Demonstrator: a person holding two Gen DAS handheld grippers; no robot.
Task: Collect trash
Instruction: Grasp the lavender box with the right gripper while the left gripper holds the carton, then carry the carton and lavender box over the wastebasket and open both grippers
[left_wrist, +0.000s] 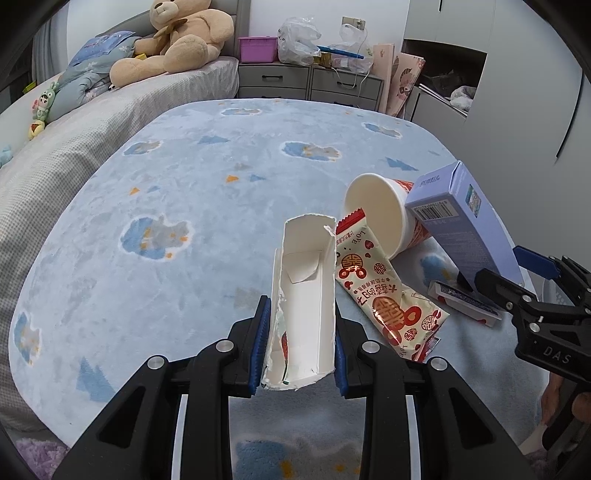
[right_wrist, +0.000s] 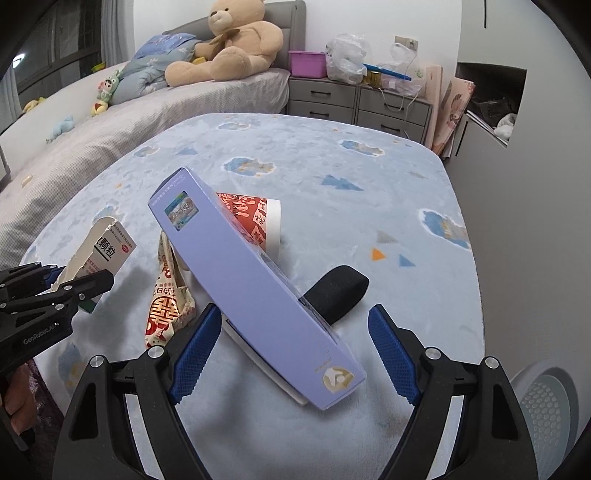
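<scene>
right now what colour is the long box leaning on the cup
Pale purple; the long box shows best in the right wrist view.

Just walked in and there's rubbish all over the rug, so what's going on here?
A person is picking up trash with a handheld gripper in each hand. The left gripper is shut on a torn white carton, held above the blue rug. The right gripper is open, its fingers either side of a long purple box that leans on a tipped paper cup. A red-and-cream wrapper lies between the carton and the box, not yet collected.
</scene>
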